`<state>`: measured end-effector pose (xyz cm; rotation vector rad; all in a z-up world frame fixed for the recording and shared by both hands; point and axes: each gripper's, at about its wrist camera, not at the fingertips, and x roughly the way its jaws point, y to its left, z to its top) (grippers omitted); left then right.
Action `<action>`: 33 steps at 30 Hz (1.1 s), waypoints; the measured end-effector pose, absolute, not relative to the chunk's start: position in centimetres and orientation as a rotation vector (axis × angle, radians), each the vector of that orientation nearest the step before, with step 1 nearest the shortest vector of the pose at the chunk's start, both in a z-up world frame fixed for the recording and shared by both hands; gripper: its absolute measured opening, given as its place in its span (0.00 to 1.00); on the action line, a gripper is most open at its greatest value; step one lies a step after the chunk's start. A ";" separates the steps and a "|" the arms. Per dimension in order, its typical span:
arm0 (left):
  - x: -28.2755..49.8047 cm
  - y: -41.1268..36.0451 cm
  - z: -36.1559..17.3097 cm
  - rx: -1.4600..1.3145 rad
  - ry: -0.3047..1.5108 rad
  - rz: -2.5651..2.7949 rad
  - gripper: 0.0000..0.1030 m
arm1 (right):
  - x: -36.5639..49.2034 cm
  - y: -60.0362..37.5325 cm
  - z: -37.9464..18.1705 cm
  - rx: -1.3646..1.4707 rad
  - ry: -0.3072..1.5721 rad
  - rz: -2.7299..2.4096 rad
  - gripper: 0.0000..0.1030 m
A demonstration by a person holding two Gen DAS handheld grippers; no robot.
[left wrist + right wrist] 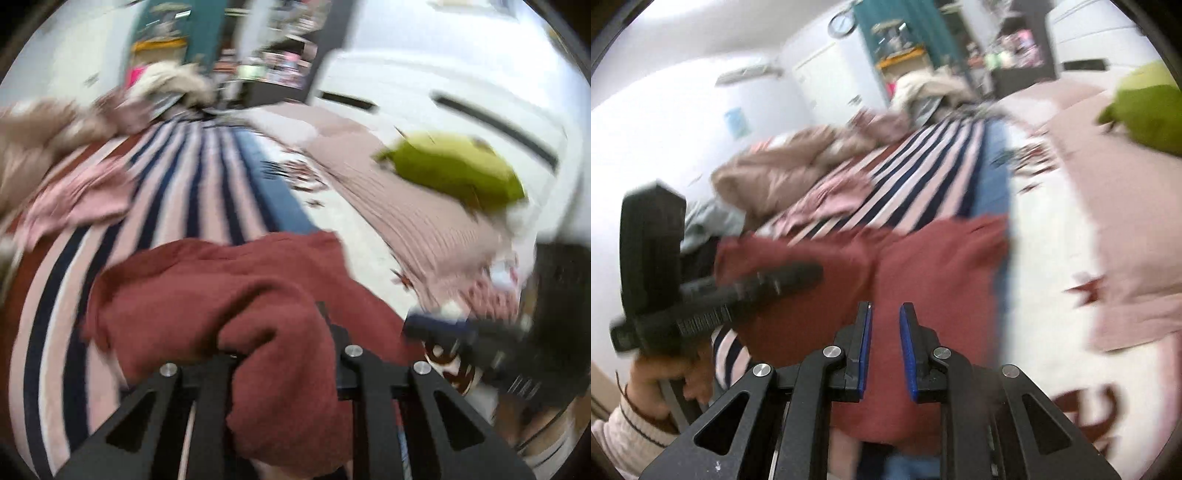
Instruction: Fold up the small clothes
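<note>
Both wrist views are motion-blurred. Left gripper (284, 354): a thick bunch of the dark red garment (221, 295) is wedged between its two black fingers and drapes over them toward the camera, hiding the pads; the jaws are pinched on this fabric. The rest of the garment spreads ahead of and to the left of the jaws, lying on a pink, white and navy striped sheet (192, 192). Right gripper (885, 350): its blue-padded fingers (865, 347) stand a narrow gap apart, nearly together; the red garment (942, 266) shows through the gap and beneath the tips, but no fold of it can be seen gripped between the pads. In the right wrist view the other gripper appears left of the jaws as a black body and finger reaching over the red cloth, held by a hand (661, 376) in a cream ribbed sleeve (624, 432). In the left wrist view the right gripper shows as a dark blur with a blue pad, low and to the right of the jaws. Ahead of the jaws and to the left: a crumpled pale pink garment (77, 199) and a beige heap of fabric (33, 144). Ahead and to the right: a dusty-pink ribbed blanket (399, 199) with a lime-green soft item (454, 173) on it, over a white cover with dark red star prints (1086, 288).
</note>
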<state>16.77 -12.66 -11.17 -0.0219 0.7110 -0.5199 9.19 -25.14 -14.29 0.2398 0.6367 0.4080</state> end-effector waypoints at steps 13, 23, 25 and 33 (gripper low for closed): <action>16.5 -20.8 -17.0 0.053 0.866 -0.727 0.55 | 7.4 -32.7 -14.5 0.353 0.614 0.287 0.11; 11.8 -13.8 -12.5 -0.087 0.828 -0.789 0.76 | 8.7 -31.0 -12.3 0.252 0.604 0.340 0.27; 11.5 -11.8 -12.1 -0.101 0.811 -0.746 0.76 | 9.0 -29.7 -11.9 0.213 0.611 0.361 0.36; 12.4 -5.6 -13.0 -0.183 0.791 -0.607 0.76 | 12.1 -19.9 -13.3 -0.048 0.755 0.409 0.56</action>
